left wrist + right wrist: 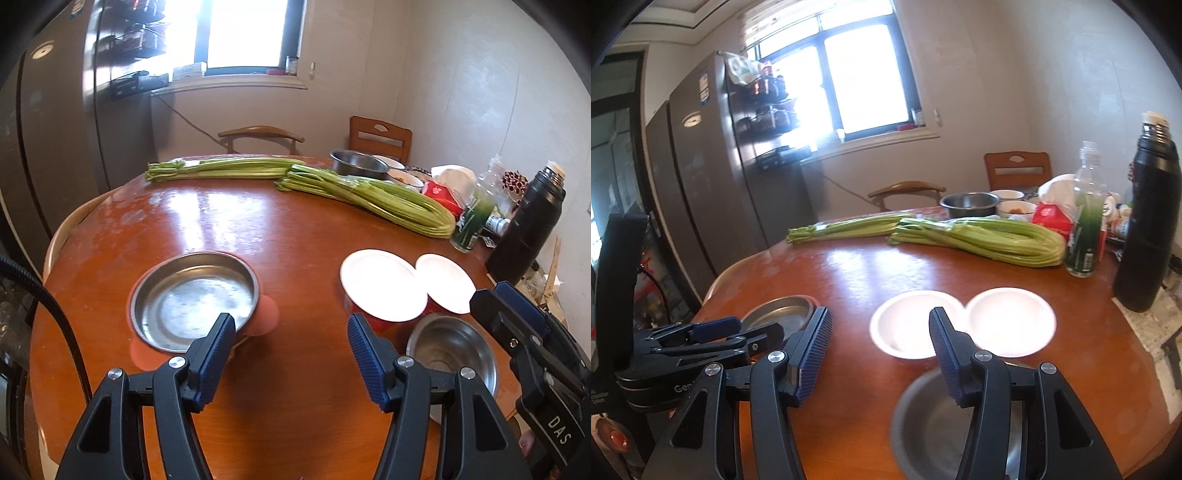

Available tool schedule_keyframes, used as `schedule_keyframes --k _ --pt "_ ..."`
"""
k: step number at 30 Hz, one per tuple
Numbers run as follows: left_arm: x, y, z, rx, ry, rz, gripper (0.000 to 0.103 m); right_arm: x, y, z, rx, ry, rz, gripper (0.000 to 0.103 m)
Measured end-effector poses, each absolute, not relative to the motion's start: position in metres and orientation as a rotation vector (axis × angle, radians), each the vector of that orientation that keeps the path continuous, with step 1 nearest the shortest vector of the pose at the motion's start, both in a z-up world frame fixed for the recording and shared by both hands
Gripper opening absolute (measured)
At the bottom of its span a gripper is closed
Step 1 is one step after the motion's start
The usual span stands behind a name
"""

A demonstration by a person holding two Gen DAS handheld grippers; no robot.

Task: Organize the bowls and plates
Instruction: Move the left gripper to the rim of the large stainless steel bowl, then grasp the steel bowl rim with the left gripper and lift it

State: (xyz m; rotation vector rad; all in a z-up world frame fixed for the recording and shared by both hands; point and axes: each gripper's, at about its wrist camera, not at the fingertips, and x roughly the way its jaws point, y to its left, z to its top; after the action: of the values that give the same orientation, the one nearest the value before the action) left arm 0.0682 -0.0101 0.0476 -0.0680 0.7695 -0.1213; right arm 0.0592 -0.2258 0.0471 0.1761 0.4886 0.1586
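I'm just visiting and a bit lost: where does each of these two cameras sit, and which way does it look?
Left wrist: on the left gripper, looking down across the table at the steel plate; the right gripper shows at its right.
Right wrist: on the right gripper, facing the two white bowls; the left gripper shows at its left.
Shared: celery, window, black flask.

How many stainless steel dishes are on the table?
3. A shallow steel pan near the left edge, a small steel bowl at the front beside the two red bowls, and a deep steel bowl at the far side behind the celery. Clutter there may hide more.
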Motion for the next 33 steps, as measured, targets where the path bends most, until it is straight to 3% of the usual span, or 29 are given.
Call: schedule_keyframes --k 2,16,33 --pt "0.070 -0.018 0.046 -0.068 0.773 -0.134 0.063 0.057 -0.238 0.045 0.177 0.487 0.134 0.063" --pt "0.084 -0.102 0.010 0.011 0.878 -0.289 0.063 0.041 -0.311 0.008 0.168 0.595 -0.025 0.063" --pt "0.095 -0.129 -0.029 0.039 1.005 -0.348 0.063 0.049 -0.317 -0.042 0.148 0.762 0.008 0.063"
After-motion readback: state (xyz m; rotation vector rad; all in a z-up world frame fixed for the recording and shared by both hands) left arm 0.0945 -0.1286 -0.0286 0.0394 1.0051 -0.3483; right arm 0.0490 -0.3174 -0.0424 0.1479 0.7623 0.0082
